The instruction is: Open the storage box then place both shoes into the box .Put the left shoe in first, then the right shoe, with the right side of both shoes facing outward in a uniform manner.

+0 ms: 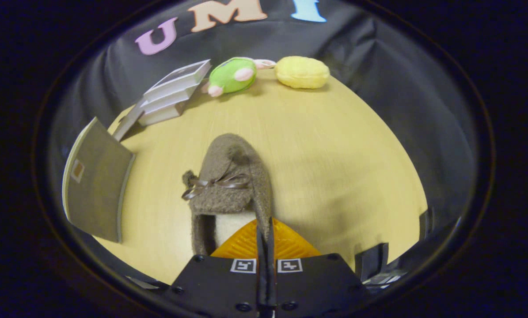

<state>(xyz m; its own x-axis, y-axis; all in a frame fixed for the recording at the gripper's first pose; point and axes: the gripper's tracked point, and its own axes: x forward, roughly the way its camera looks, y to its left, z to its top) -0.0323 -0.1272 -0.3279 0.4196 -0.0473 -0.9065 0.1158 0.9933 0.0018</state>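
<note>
Pinched together, the claw gripped the right collar edge of the brown shoe, the fingers nearly closed on that thin wall, apparently so the shoe could be carried by its rim. Its toe pointed away over the tabletop. Left of it stood the box, lid side facing in; books and two plush toys lay beyond.

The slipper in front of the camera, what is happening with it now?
The hand-held gripper is shut on the right side wall of the brown slipper, near its heel, both fingers pinching the fuzzy edge. The slipper's toe points away over the round wooden table. The storage box stands off to the left. A stack of books and two plush toys lie at the far edge.
</note>
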